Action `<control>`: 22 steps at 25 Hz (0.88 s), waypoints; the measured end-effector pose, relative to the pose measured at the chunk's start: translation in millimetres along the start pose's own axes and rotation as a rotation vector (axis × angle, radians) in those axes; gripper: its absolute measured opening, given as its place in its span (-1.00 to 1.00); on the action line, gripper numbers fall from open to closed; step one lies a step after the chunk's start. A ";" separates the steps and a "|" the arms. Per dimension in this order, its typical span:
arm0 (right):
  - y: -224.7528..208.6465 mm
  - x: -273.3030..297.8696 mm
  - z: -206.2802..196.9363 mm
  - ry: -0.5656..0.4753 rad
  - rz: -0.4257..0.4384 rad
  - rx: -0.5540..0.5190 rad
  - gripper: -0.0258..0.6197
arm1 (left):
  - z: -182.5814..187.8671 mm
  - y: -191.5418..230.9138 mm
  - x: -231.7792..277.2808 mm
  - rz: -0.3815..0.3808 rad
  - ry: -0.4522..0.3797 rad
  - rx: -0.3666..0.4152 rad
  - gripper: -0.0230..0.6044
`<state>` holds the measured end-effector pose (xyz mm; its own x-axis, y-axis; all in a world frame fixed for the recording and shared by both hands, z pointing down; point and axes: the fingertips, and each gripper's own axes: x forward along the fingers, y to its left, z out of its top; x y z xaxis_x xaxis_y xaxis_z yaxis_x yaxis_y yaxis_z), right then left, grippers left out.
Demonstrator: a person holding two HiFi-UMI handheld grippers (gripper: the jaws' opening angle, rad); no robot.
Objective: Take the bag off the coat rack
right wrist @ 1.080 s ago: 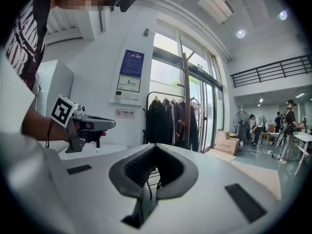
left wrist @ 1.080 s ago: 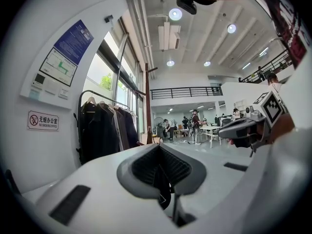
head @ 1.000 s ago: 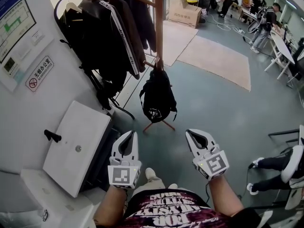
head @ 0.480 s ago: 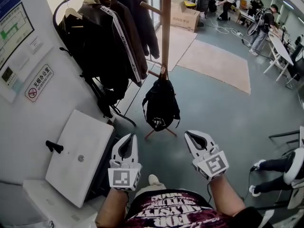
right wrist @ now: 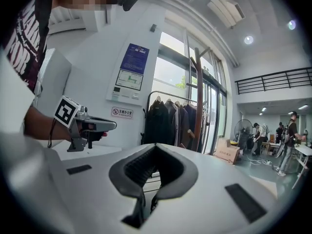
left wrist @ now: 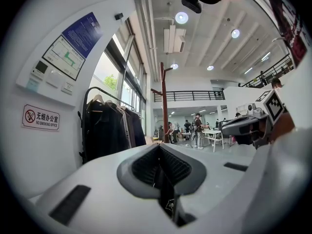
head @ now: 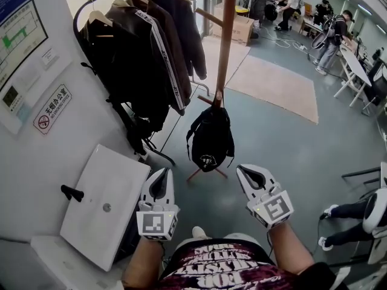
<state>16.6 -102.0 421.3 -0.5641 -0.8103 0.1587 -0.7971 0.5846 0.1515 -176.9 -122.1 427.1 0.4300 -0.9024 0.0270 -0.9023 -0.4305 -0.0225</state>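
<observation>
Locating the task's thing first: where does the bag hang? (Student)

Black backpack (head: 211,139), suspended by its top loop from a low peg of the wooden coat rack (head: 225,35). Its body hangs free just above the rack's feet. Dark jackets (head: 142,59) on a garment rail hang just beside it, to the left in the head view. (Tutor)

And the grippers? (Student)

Left gripper (head: 162,175) and right gripper (head: 245,171), side by side, both short of the backpack and apart from it. Each gripper view shows its jaws closed together with nothing between them. (Tutor)

What could go wrong from here? (Student)

Four likely faults, all judgement.
- **Closed jaws:** jaws left closed on arrival would only push the backpack, setting it swinging on the peg instead of catching the loop or a strap.
- **Wrong pull direction:** the pegs appear to slant upward, so a pull straight toward the person, rather than up and off, could jam the loop and tip the slender rack, whose feet look narrow.
- **Crowded left side:** the left gripper lies nearest the jackets and the white panel (head: 106,201) by the wall, so a wide reach could snag a sleeve or knock the panel.
- **Thin grip:** a hold on one thin strap alone may let the bag sag and twist once free. (Tutor)
</observation>
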 end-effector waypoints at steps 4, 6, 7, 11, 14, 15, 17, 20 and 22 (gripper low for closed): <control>4.5 0.3 -4.1 0.020 -0.009 -0.005 -0.91 | -3.7 5.2 1.1 -0.011 0.000 -0.018 -0.91; 3.7 -0.9 -5.2 0.022 -0.017 -0.003 -0.91 | -6.3 4.3 3.8 -0.021 0.003 -0.024 -0.91; 2.0 -2.2 -5.7 0.024 -0.024 -0.001 -0.91 | -7.8 2.9 6.1 -0.027 0.006 -0.025 -0.91; -8.2 -7.7 -7.5 0.024 -0.054 0.012 -0.91 | -7.8 -7.2 15.8 -0.061 0.010 -0.022 -0.91; -14.0 -5.4 -9.8 0.022 -0.061 0.021 -0.91 | -6.4 -10.0 22.8 -0.073 0.009 -0.017 -0.91; -15.1 -3.5 -10.7 0.023 -0.059 0.023 -0.91 | -6.6 -9.0 24.8 -0.071 0.010 -0.019 -0.91; -17.1 0.9 -12.5 0.024 -0.049 0.026 -0.91 | -7.7 -6.3 29.0 -0.061 0.013 -0.026 -0.91; -23.5 6.6 -16.5 0.029 -0.038 0.027 -0.91 | -10.2 -6.4 39.1 -0.058 0.022 -0.027 -0.91; -31.9 10.2 -18.6 0.030 -0.037 0.030 -0.91 | -11.6 -9.3 49.2 -0.065 0.028 -0.025 -0.91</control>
<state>40.3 -128.1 436.3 -0.5279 -0.8295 0.1825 -0.8235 0.5525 0.1290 -147.8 -162.3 440.2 0.4865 -0.8719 0.0552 -0.8734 -0.4870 0.0056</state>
